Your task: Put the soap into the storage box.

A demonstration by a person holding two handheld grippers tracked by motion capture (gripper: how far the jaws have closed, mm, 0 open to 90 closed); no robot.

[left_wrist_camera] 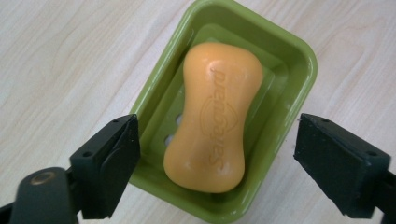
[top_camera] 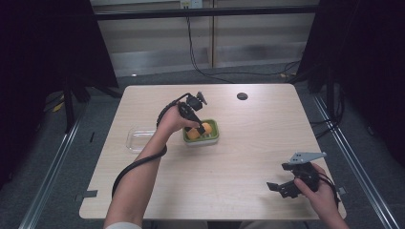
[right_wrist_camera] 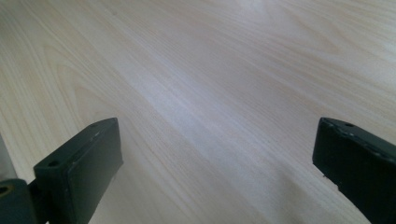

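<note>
An orange bar of soap (left_wrist_camera: 214,119) lies in a green soap dish (left_wrist_camera: 299,70) on the wooden table. My left gripper (left_wrist_camera: 217,170) hangs over the dish, open, its jaws standing wide on either side of the soap without touching it. From above, the same left gripper (top_camera: 196,128) sits over the soap (top_camera: 196,132) in the green dish (top_camera: 213,136) near the table's middle. My right gripper (top_camera: 282,183) rests low near the front right corner, open with nothing between its jaws, and the right gripper view has the right gripper (right_wrist_camera: 217,172) over bare wood.
A clear plastic lid or tray (top_camera: 139,138) lies just left of the dish, beside my left forearm. A small dark round disc (top_camera: 242,96) sits near the table's far edge. Black curtains and stands flank the table.
</note>
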